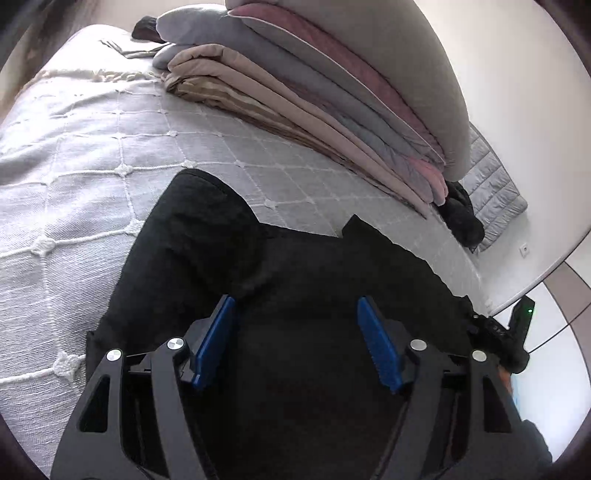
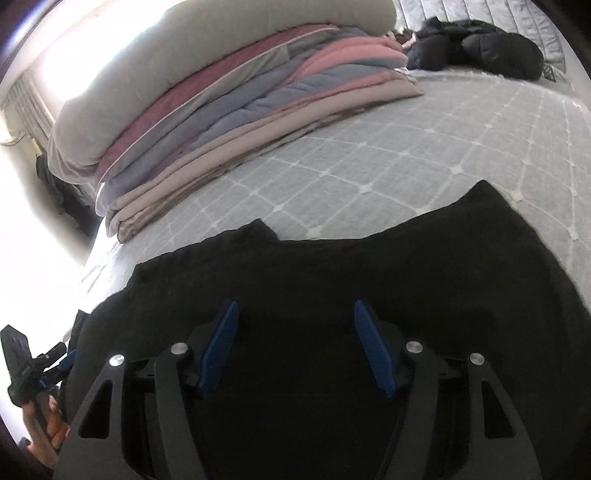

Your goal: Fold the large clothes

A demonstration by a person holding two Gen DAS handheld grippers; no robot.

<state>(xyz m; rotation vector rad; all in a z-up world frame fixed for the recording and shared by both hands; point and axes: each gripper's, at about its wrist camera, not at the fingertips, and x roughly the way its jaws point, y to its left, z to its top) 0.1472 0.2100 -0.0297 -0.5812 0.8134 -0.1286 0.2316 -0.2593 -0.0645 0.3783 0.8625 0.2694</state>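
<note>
Bed [image 1: 92, 155] with a pale grey spread, white diamond stitching and knots, fills both views. White wall [image 1: 517, 92] behind; a socket [image 1: 523, 250] low on it. Bit of tiled floor [image 1: 554, 332] at the left view's right edge.

Black garment [image 1: 295, 295] lies spread flat on the bed near its front edge, under both cameras. Dark and featureless; seams and type hard to make out. Near end cut off by both frames. Two points of cloth jut toward the far side.

Left tongs [image 1: 295, 343]: blue pads apart, nothing between them, hovering above the garment, released. Right tongs [image 2: 295, 347]: same, pads apart, empty, over the garment. Contact with cloth can't be told for either, black on black.

The right view's lower left corner shows the other gripper, small and partly cut off, with a hand [image 2: 44, 424] gripping its handle. The left view's right edge shows a black device with a green light [image 1: 530, 311], mostly hidden.

Stack of folded bedding [image 1: 314, 110] along the far side: beige, grey-blue, pink, a thick cream roll on top. A black padded jacket [image 2: 480, 48] bunched beyond the stack's end, against a grey quilted headboard [image 1: 491, 192]. Another dark item [image 1: 146, 27] at the stack's other end, too small to identify. Left of the right view is blown out by light.
</note>
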